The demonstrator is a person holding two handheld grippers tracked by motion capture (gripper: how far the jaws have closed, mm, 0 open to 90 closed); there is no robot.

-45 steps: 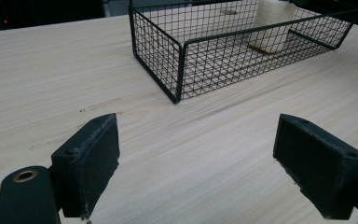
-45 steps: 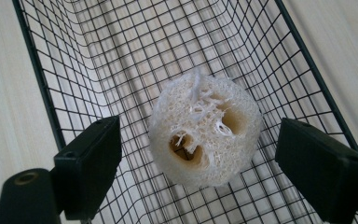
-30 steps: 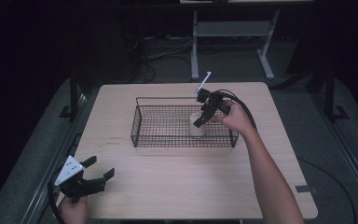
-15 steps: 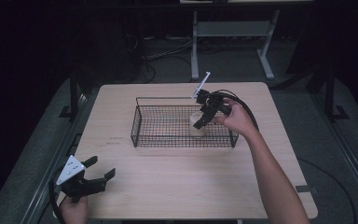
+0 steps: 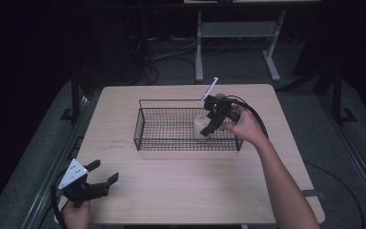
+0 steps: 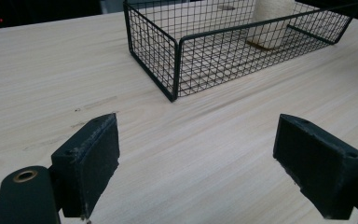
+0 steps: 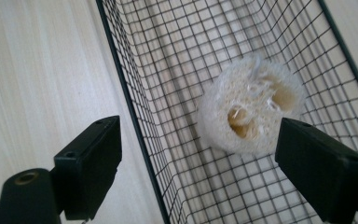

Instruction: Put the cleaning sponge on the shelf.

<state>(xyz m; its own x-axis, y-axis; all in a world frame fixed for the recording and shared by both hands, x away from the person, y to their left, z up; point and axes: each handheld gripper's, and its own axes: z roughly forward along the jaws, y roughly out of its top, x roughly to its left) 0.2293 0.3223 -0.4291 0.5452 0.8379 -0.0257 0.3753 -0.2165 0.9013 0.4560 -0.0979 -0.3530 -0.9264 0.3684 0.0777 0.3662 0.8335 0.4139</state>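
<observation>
High view first: a pale wooden worktop (image 5: 181,191) is seen from above, with a black wire basket (image 5: 171,138) set on its far half. A pale loofah piece (image 5: 201,128) is seen standing inside the basket, near its right end. The right gripper (image 5: 214,119) is held by a hand (image 5: 243,126) over the basket's right end, tilted down toward the loofah piece, and its jaws are spread apart with nothing between them. A black cable is looped from this gripper behind the hand. The left gripper (image 5: 102,174), topped by a grey three-cornered plate, is held low at the worktop's near left corner, well apart from the basket, and its jaws are spread wide and empty.

Left gripper view: the two black jaws are seen wide apart over bare worktop, with nothing gripped. The basket (image 6: 177,70) is seen beyond them, one corner turned toward the camera, and the loofah piece (image 6: 275,23) is seen upright on the mesh floor at the far end.

Right gripper view: the jaws are seen wide apart and empty. The basket's side wall (image 7: 135,121) is crossed between them, so that one jaw is over the worktop (image 7: 37,70) and the other over the mesh. The loofah piece (image 7: 251,112) is seen from its end, hollow-cored, just beside the jaw over the mesh; whether it is touched cannot be told.
</observation>
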